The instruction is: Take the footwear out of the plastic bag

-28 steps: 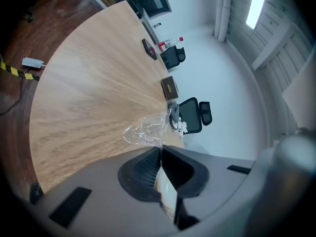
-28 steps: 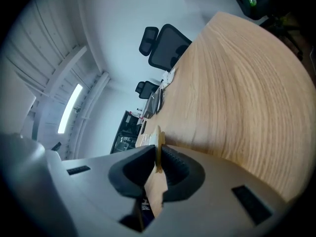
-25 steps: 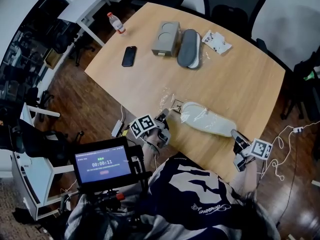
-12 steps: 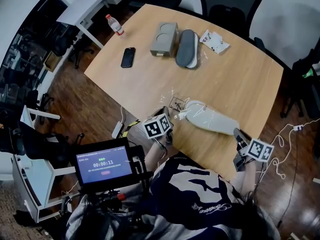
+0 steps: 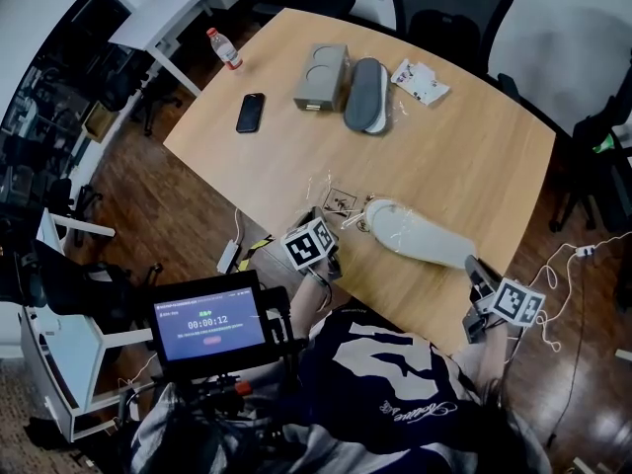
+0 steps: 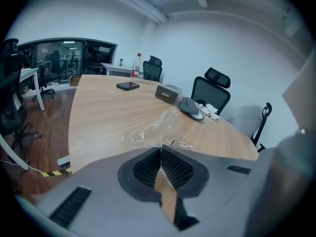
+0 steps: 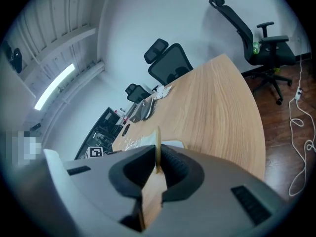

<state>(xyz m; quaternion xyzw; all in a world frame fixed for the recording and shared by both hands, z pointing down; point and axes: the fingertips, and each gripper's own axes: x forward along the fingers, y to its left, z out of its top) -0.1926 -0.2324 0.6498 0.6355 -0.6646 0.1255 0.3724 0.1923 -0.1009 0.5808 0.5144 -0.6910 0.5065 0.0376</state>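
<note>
L gripper point(image 6: 161, 149): bag point(image 6: 157, 130); R gripper point(image 7: 158, 158): slipper point(image 5: 425, 240).

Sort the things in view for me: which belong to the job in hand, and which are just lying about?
In the job:
white shoe, gripped at its edge by the right gripper
plastic bag, pinched by the left gripper

Lying about:
phone
bottle
grey box
grey shoe beside the box
white packet

The screen point(image 5: 211, 324), just off the surface's point(image 5: 474, 146) near edge, is showing a timer reading 00:00:12. Script lettering is running across the person's shirt point(image 5: 395, 383), too small to read.
</note>
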